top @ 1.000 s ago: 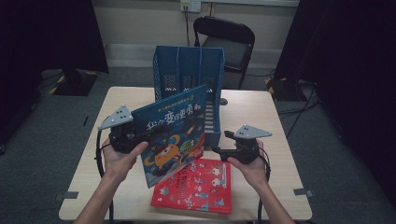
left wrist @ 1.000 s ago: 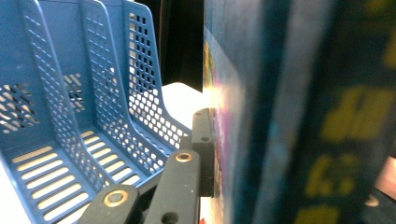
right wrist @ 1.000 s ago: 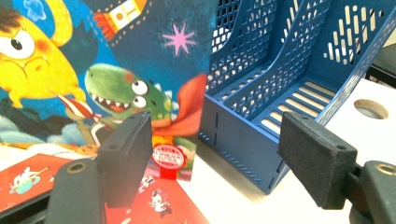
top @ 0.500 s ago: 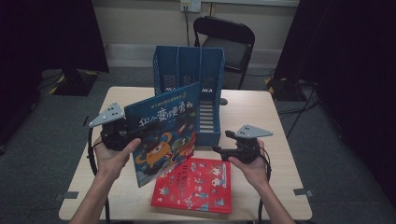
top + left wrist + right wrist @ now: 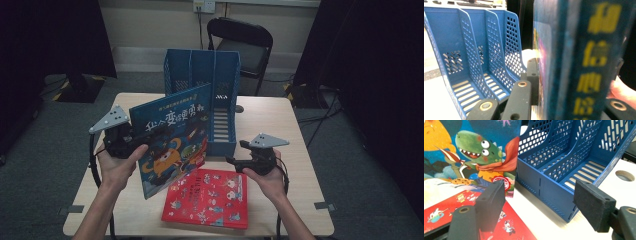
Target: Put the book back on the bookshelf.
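The left tongs [image 5: 131, 140] clamp the blue picture book [image 5: 172, 135] upright, at seven o'clock of the empty file rack [image 5: 202, 75]; filing remains. The right tongs [image 5: 235, 161] gape, unloaded, beside the red book [image 5: 207, 197] on the bench [image 5: 270, 120].

You are facing a light wooden table [image 5: 295, 130] on grey carpet [image 5: 45, 165]. Behind it stands a black folding chair [image 5: 242, 42] against a pale wall [image 5: 150, 22] (with a socket [image 5: 204, 6]); dark curtains [image 5: 380, 65] hang on both sides.
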`<move>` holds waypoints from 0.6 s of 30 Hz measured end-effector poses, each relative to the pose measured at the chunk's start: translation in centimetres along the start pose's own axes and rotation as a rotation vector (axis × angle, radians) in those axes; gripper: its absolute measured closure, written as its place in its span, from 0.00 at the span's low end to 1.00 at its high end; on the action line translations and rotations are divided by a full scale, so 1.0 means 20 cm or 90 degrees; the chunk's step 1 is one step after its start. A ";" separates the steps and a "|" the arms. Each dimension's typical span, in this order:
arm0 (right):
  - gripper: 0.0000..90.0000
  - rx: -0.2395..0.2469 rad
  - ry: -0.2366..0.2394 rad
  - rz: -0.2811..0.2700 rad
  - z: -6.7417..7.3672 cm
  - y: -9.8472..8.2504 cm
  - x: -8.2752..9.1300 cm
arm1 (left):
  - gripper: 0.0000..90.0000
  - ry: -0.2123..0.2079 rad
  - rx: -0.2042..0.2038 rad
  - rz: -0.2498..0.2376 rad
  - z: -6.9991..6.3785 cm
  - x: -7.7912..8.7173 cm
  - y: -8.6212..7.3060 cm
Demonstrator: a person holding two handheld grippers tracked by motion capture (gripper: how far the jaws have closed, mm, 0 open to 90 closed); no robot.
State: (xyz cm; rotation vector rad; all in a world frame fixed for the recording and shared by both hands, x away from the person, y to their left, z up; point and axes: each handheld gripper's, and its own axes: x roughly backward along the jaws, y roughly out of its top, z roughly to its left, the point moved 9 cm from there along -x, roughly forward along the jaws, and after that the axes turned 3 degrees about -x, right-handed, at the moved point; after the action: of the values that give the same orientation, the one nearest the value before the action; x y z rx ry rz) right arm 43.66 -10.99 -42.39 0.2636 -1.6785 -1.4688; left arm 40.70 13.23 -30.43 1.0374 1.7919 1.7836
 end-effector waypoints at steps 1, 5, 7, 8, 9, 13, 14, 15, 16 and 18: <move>0.28 0.000 0.000 0.000 0.00 0.00 0.00 | 0.93 0.000 0.001 -0.002 0.00 0.00 0.01; 0.28 -0.003 -0.002 0.002 -0.01 -0.01 0.00 | 0.93 0.001 0.004 -0.006 0.00 -0.01 0.03; 0.28 -0.003 -0.003 0.002 -0.01 -0.01 0.00 | 0.93 0.000 0.001 -0.010 0.00 -0.01 0.05; 0.28 -0.004 -0.002 0.000 -0.01 0.00 0.00 | 0.93 0.001 0.002 -0.011 0.00 -0.01 0.06; 0.28 -0.004 -0.002 0.000 -0.01 0.00 0.00 | 0.93 0.001 0.007 -0.014 0.00 -0.01 0.07; 0.28 -0.004 -0.002 0.002 -0.01 -0.01 0.00 | 0.93 -0.001 0.001 -0.022 0.00 -0.01 0.11; 0.28 -0.003 -0.002 0.002 -0.01 -0.01 0.00 | 0.93 0.003 0.001 -0.026 0.00 -0.01 0.12; 0.28 -0.004 -0.002 0.002 -0.01 -0.01 0.00 | 0.93 0.009 0.007 -0.031 0.01 -0.01 0.13; 0.28 -0.004 0.000 0.002 -0.01 -0.01 0.00 | 0.93 0.009 0.001 -0.032 0.01 -0.01 0.14; 0.28 -0.004 -0.001 0.002 -0.01 -0.01 0.00 | 0.93 0.009 0.006 -0.039 0.03 -0.01 0.17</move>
State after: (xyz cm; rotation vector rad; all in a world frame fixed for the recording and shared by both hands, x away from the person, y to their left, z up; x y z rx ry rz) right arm 43.72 -11.11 -42.50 0.2563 -1.6751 -1.4716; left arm 41.91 13.15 -27.30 0.9664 1.8227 1.7517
